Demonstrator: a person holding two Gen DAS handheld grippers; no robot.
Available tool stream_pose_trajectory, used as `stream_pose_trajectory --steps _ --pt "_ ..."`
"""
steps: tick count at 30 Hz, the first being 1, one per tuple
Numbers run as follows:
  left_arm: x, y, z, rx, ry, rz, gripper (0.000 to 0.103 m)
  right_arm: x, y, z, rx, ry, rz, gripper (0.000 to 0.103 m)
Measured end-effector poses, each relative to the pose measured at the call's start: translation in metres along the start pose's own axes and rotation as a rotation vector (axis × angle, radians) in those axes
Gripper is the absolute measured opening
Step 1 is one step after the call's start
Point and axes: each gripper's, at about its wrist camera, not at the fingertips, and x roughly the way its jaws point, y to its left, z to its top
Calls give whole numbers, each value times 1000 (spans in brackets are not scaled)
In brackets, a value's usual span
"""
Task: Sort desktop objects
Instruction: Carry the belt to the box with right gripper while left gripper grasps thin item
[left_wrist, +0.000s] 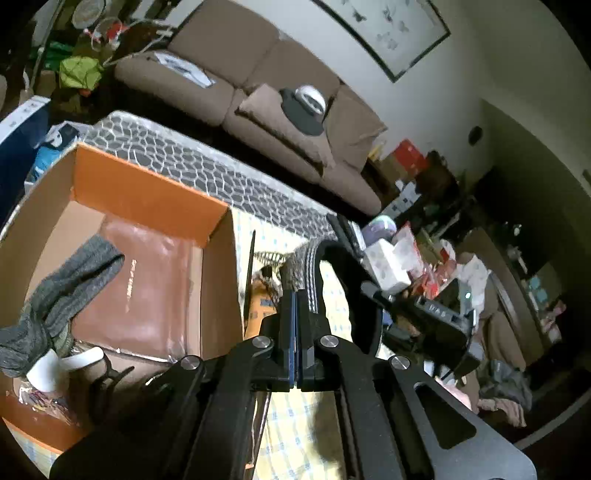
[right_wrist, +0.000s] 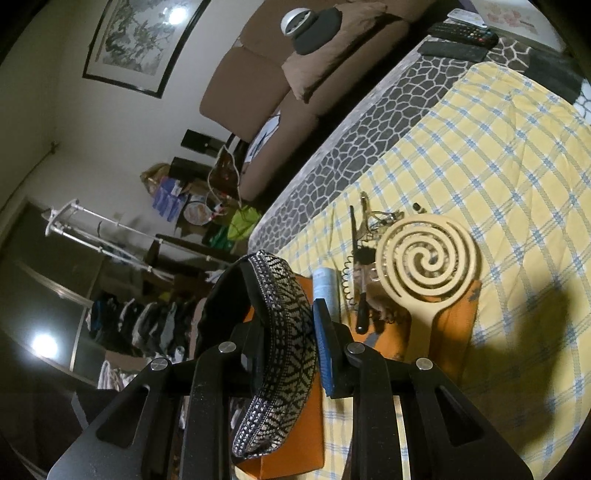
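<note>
A black-and-white patterned headband (right_wrist: 280, 325) is held between both grippers above the yellow checked cloth (right_wrist: 498, 166). My right gripper (right_wrist: 284, 332) is shut on its wide band. My left gripper (left_wrist: 295, 291) is shut on the headband's other end (left_wrist: 308, 266). An orange cardboard box (left_wrist: 147, 192) lies to the left of the left gripper. It holds a grey sock (left_wrist: 66, 284), a brown flat packet (left_wrist: 147, 288), a white object and a black clip. A cream spiral hairbrush (right_wrist: 428, 258), a black comb (right_wrist: 354, 236) and small hair items lie on an orange lid (right_wrist: 454, 325).
A brown sofa (left_wrist: 266, 96) stands behind the patterned table edge (left_wrist: 207, 162). Remote controls (right_wrist: 461, 35) lie at the far table end. Tissue packs and clutter (left_wrist: 399, 258) sit to the right in the left wrist view. A clothes rack and piled clothes (right_wrist: 147, 317) stand on the floor.
</note>
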Motion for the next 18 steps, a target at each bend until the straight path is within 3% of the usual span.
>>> stream_pose_trajectory --steps 5,8,12,14,16,18 --pt "6 -1 -5 -6 18 -11 1 16 20 -8 -53 30 -1 23" --pt "10 1 -7 -12 25 11 15 28 32 -15 -84 61 4 23" --pt "16 7 -10 -34 45 30 17 39 41 -25 -115 96 14 23" --pt "16 8 -10 -36 46 21 17 44 46 -29 -133 106 13 24" --pt "14 5 -10 -9 41 26 4 49 52 -32 -146 120 27 23" --pt "12 2 -10 18 34 50 0 55 61 -38 -162 131 49 23"
